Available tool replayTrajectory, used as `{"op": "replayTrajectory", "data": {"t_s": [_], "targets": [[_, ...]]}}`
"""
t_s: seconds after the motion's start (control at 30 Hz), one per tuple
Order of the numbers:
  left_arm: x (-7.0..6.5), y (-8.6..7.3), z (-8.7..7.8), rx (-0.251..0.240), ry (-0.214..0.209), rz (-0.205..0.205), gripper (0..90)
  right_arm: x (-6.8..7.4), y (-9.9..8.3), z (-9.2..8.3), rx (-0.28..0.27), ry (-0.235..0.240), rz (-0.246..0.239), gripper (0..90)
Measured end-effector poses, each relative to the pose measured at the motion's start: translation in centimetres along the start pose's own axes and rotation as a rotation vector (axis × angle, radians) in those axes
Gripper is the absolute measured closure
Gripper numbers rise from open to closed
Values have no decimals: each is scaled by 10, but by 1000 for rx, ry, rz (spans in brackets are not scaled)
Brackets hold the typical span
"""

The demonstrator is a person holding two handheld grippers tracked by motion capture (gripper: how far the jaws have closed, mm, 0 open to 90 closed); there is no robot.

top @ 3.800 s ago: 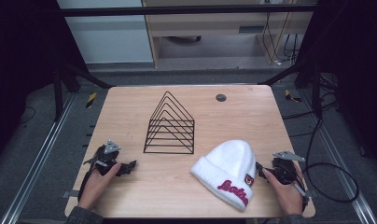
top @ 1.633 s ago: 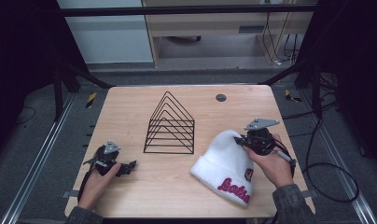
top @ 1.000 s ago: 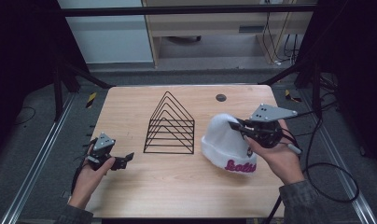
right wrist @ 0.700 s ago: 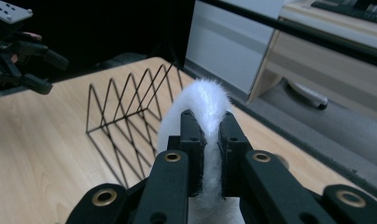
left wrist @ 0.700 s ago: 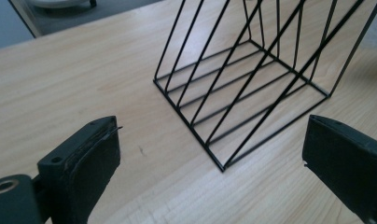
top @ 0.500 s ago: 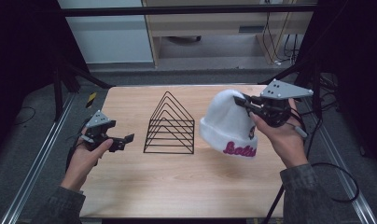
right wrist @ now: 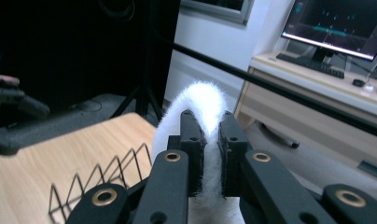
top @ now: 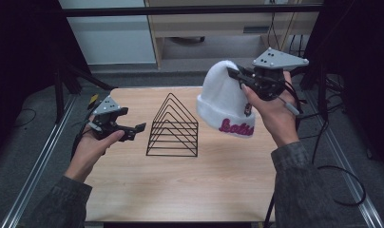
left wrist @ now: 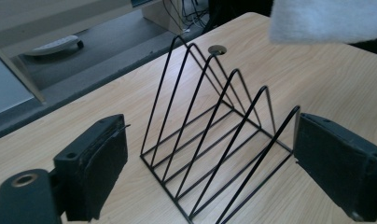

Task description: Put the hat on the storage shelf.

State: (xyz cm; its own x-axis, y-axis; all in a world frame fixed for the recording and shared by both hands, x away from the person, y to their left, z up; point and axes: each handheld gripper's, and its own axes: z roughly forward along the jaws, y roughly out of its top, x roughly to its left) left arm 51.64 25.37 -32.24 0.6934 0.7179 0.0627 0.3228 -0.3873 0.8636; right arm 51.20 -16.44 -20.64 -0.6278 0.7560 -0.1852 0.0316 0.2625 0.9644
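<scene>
White beanie (top: 225, 102), red script lettering unreadable, pinched by right gripper (top: 235, 76) above wooden table (top: 180, 185). Left gripper (top: 135, 129) released, jaws just narrowing, empty, near wire rack (top: 173, 126).

From above my side of the counter (top: 190, 190), the high view looks forward and down, taking in both my forearms. The left gripper view sits close behind my left jaws, facing the wire rack (left wrist: 214, 140) across the counter. The right gripper view looks along my right jaws toward a desk with a monitor (right wrist: 336, 23). All three share the rack.
</scene>
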Motion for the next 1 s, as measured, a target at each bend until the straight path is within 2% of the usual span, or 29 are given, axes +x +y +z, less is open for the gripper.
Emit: {"op": "replayTrajectory", "data": {"t_s": [0.1, 0.2, 0.23, 0.5, 0.63, 0.77, 0.8, 1.0], "targets": [[-2, 8, 0, -17, -17, 4, 149, 3, 15, 9, -37, 18, 9, 836], [-4, 13, 0, -26, -18, 10, 154, 5, 21, 12, -46, 20, 1, 836], [-5, 15, 0, -28, -18, 12, 155, 8, 28, 16, -64, 27, -2, 836], [-10, 29, 2, -36, -28, 38, 169, 14, 42, 28, -96, 52, 8, 836], [-10, 36, 5, -51, -51, 20, 180, 20, 53, 38, -116, 75, 15, 836], [-8, 39, 10, -61, -55, 17, 191, 24, 59, 44, -130, 93, 17, 836], [-7, 40, 12, -67, -57, 9, 194, 28, 61, 50, -137, 112, 23, 836], [1, 39, 18, -63, -56, -11, 194, 39, 62, 66, -131, 156, 21, 836]]}}
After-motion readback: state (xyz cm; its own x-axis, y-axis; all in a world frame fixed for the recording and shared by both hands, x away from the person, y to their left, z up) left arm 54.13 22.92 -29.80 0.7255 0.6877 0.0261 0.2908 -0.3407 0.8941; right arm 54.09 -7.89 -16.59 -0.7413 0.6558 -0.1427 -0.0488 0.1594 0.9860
